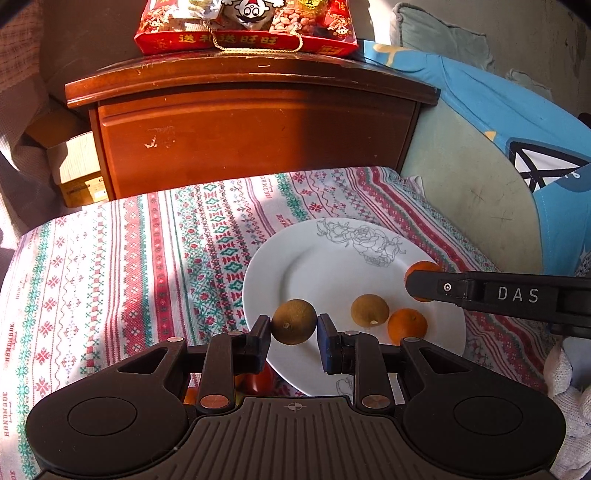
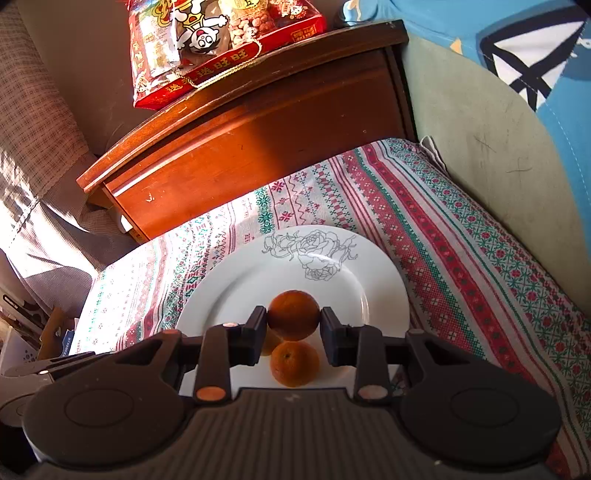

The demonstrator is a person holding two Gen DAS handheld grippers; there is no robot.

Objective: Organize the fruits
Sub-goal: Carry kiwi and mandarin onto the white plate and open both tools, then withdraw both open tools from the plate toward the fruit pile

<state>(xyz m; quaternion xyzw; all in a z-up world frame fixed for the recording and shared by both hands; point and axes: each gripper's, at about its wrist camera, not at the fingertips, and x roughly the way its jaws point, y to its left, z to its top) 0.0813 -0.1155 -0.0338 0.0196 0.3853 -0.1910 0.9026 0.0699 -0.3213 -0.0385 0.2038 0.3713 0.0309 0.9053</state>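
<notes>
Both grippers are working at once here, each carrying a fruit over the white plate [image 1: 266,258] with the rose drawing on its rim. The left gripper [image 1: 294,326] is clamping a brown-green round fruit [image 1: 294,322], maybe a longan or a small lime, hard to say, with its pads pressing on either side at the widest part, so the fruit is sitting squarely and is not slipping out. It is hanging above the near-left edge of the plate, seemingly clear of the surface.

The right gripper [image 2: 293,319] is pinching a small orange [image 2: 293,314], a mandarin by the look of it, again gripped across its middle. In the left wrist view that same gripper is reaching in from the right, with the orange at its tip over the far-right rim of the plate.

Already lying on the plate are a second brown fruit [image 1: 369,311] and another mandarin [image 1: 407,326], just beside each other near the front. The plate is sitting on a patterned red-and-green tablecloth [image 1: 147,258], in front of a wooden cabinet [image 1: 240,140] with a red snack gift bag [image 1: 243,26] on top.

My read: the plate is serving as the collection point, and both held fruits are heading for it. The grippers are coming in from opposite sides, probably to keep out of each other's way. Both are pointing downward, suited to a gentle set-down so the round fruits are not rolling off.
</notes>
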